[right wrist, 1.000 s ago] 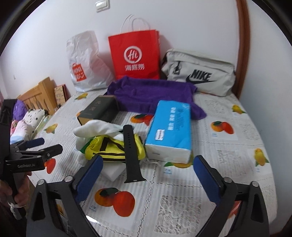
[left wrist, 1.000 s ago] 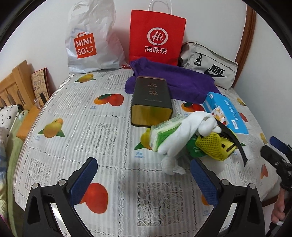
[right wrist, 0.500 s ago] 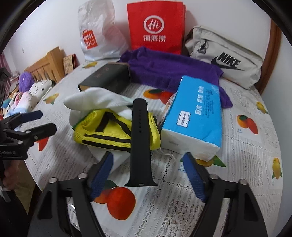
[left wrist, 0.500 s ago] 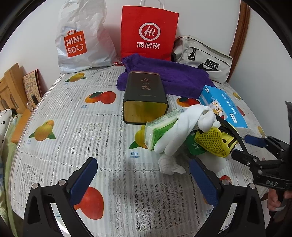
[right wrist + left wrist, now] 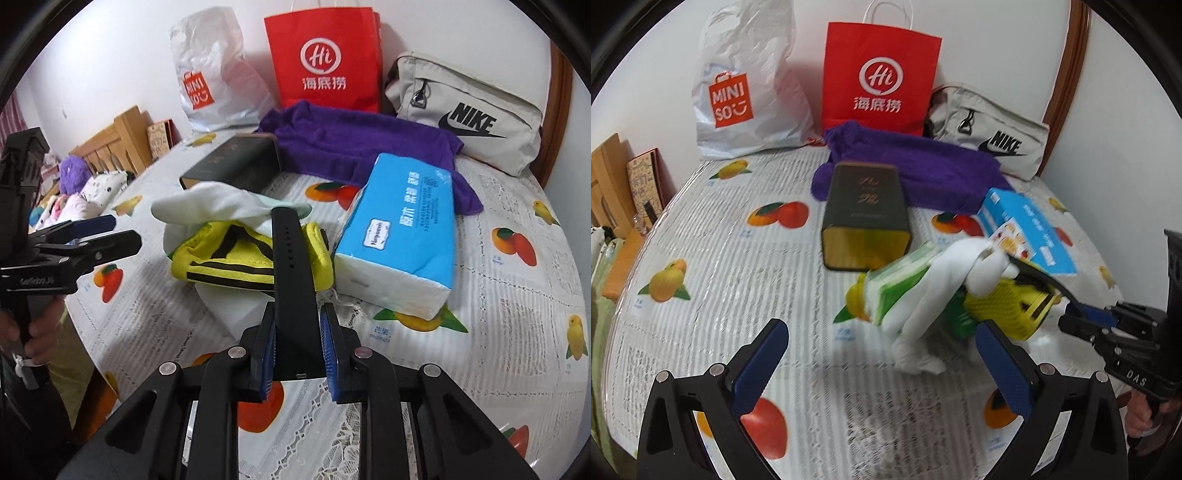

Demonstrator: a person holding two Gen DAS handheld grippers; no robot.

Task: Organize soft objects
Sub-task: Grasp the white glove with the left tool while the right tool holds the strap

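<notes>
A black strap [image 5: 293, 258] lies across a yellow mesh pouch with black stripes [image 5: 236, 254]. My right gripper [image 5: 297, 314] has its jaws closing on the strap's near end, and both blue pads touch its edges. A white cloth [image 5: 214, 206] lies behind the pouch, draped over a green tissue pack [image 5: 897, 280]. My left gripper [image 5: 881, 328] stands open in front of the white cloth [image 5: 942, 280] with nothing between its fingers. The left wrist view shows the right gripper [image 5: 1086, 317] at the strap [image 5: 1041, 277] beside the pouch [image 5: 1008, 306].
A blue tissue pack [image 5: 402, 236] lies right of the pile and a dark tin [image 5: 866, 210] behind it. A purple towel [image 5: 351, 140], a Miniso bag [image 5: 746, 99], a red paper bag [image 5: 879, 81] and a Nike bag [image 5: 465, 110] line the wall. The fruit-print cloth [image 5: 720, 266] ends near both grippers.
The right gripper's jaws went from wide apart to closed around the strap's near end while it sank toward the table. In the left view it moved in to the pile.
</notes>
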